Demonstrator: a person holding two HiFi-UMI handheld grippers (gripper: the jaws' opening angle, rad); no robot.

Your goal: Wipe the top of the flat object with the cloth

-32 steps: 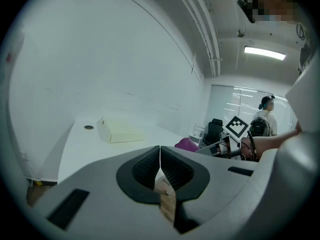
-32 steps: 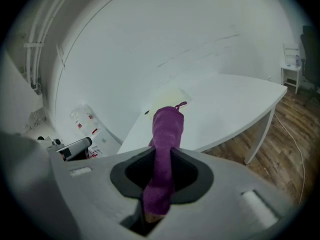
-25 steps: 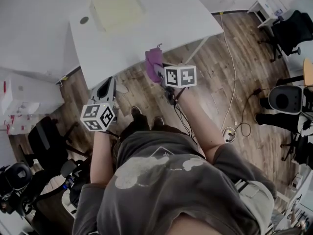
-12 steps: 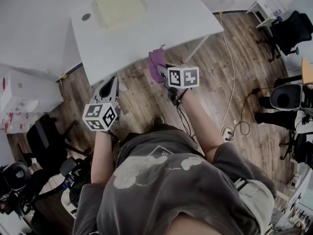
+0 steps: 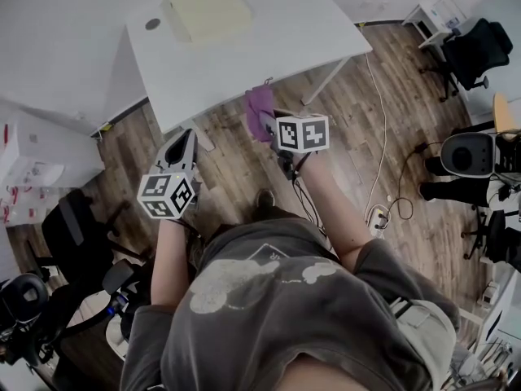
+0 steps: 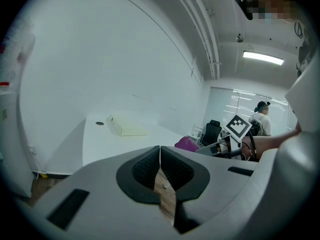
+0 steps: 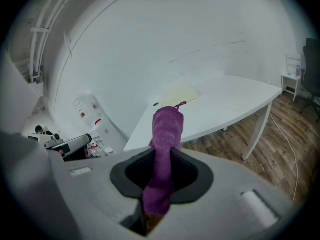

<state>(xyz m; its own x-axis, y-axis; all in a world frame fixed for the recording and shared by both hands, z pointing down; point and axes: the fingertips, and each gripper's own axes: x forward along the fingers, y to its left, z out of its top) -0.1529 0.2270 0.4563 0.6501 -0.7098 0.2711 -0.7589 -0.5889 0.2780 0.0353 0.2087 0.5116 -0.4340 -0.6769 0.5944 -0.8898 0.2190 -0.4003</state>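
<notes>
The right gripper (image 5: 266, 125) is clenched on the purple cloth (image 5: 260, 109). In the right gripper view the cloth (image 7: 167, 129) runs up between the jaws, is pinched at their middle, and stands out past the tips with a small loop at its far end. The gripper (image 7: 161, 170) hangs over the wood floor (image 5: 236, 165), just short of the table (image 5: 269, 51) edge, and is not touching it.

The left gripper (image 5: 181, 142) is clenched on nothing. Its view shows the two dark pads (image 6: 150, 166) meeting in a thin line, with only floor behind them. It is also held over the floor, near the table's front corner, left of the right gripper and a little lower in the head view.

The flat object (image 5: 207, 8) is pale yellow, perhaps a pad or thin board. It lies flat on the white table toward its far side, well apart from both grippers. A dark round hole (image 5: 152, 24) sits in the tabletop just beside it. Both gripper views point toward the flat object (image 6: 125, 126) (image 7: 180, 94). Its top is bare.
</notes>
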